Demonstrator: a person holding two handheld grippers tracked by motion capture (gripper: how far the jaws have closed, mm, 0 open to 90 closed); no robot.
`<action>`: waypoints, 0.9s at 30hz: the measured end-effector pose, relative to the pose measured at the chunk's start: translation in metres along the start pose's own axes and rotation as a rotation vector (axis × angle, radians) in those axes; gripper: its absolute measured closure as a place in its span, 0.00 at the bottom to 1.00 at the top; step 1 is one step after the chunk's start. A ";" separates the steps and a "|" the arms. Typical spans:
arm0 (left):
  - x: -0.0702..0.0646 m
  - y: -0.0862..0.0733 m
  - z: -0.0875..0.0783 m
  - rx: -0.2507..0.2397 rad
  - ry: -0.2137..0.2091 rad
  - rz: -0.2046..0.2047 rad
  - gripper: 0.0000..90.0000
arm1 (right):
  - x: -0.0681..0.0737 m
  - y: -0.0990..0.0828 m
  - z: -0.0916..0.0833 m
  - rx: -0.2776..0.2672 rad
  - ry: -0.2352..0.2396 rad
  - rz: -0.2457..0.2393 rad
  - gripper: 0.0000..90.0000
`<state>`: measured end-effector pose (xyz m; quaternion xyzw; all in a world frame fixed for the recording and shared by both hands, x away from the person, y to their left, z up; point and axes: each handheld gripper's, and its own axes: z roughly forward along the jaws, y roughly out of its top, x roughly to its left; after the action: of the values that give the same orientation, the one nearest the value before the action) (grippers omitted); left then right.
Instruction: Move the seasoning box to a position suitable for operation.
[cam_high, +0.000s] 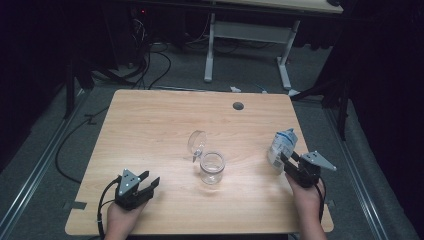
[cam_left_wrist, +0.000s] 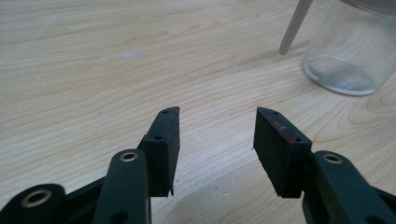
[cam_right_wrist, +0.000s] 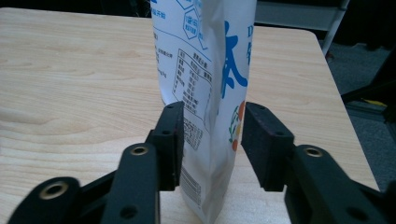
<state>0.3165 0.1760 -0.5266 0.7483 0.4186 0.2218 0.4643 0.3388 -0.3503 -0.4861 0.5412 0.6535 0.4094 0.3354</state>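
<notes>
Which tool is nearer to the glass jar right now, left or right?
Left. The left tool sits just left of the glass jar, jaws open; the right tool is farther away, around the pouch.

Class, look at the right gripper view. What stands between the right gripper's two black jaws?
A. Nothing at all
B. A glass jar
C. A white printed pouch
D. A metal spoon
C. In the right gripper view a white printed pouch with blue lettering stands upright on the table between the jaws of the right gripper; the glass jar sits apart at mid-table.
</notes>
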 end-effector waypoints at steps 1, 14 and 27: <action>0.000 0.000 0.000 0.000 0.000 -0.001 0.57 | 0.002 0.000 0.001 0.002 0.004 -0.006 0.64; 0.000 0.001 -0.001 -0.012 0.003 0.000 0.56 | 0.004 0.000 0.006 -0.024 -0.018 -0.043 0.86; 0.001 0.000 -0.001 -0.014 0.002 -0.002 0.55 | 0.003 -0.006 0.003 -0.052 0.008 -0.056 1.00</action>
<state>0.3159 0.1776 -0.5263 0.7446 0.4182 0.2252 0.4691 0.3387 -0.3477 -0.4927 0.5122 0.6587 0.4191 0.3580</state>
